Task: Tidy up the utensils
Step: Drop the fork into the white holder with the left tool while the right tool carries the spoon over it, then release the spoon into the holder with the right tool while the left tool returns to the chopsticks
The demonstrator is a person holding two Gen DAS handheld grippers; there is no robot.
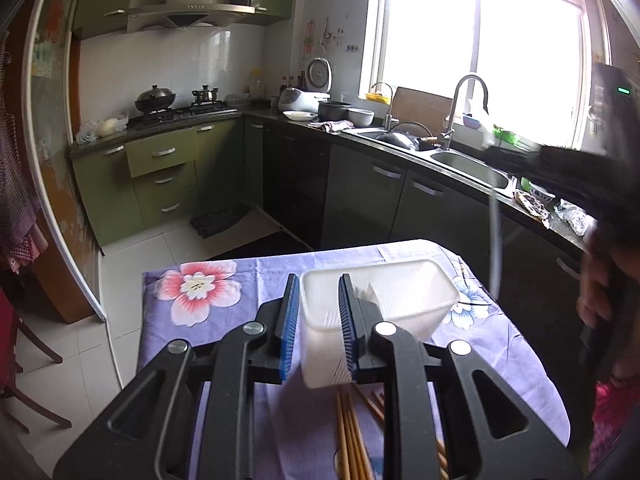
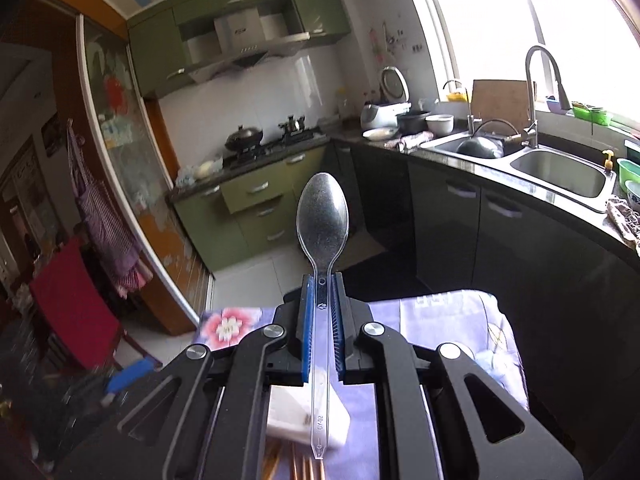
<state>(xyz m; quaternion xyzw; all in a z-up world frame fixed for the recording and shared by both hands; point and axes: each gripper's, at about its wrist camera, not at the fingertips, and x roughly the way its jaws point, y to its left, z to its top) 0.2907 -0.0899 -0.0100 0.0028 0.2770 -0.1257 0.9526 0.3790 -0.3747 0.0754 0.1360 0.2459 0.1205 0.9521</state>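
A table covered with a lilac floral cloth (image 1: pixel 224 304) stood in a kitchen of green and dark cabinets, with a steel sink (image 2: pixel 560 176) under a bright window. On the cloth sat a white plastic container (image 1: pixel 400 292), rectangular and open at the top, with a divider wall inside it. Nearer the camera, a bundle of wooden chopsticks (image 1: pixel 352 432) lay on the cloth just below the container's near end.

The left gripper (image 1: pixel 319 308) was held over that near end, its jaws standing a little apart. The near corner of the container showed in the gap between the blue pads (image 1: pixel 290 320), but the pads did not appear to press on it; whether the right-hand pad brushed the wall could not be told.

The right gripper (image 2: pixel 322 312) was raised above the table, its jaws closed almost fully on the handle of a clear plastic spoon (image 2: pixel 322 216). The spoon pointed straight ahead, bowl out beyond the fingertips and the handle's tail running back between the pads over the container. In the left view the right gripper showed only as a dark blur with a hand (image 1: pixel 600 292) at the frame's right edge.
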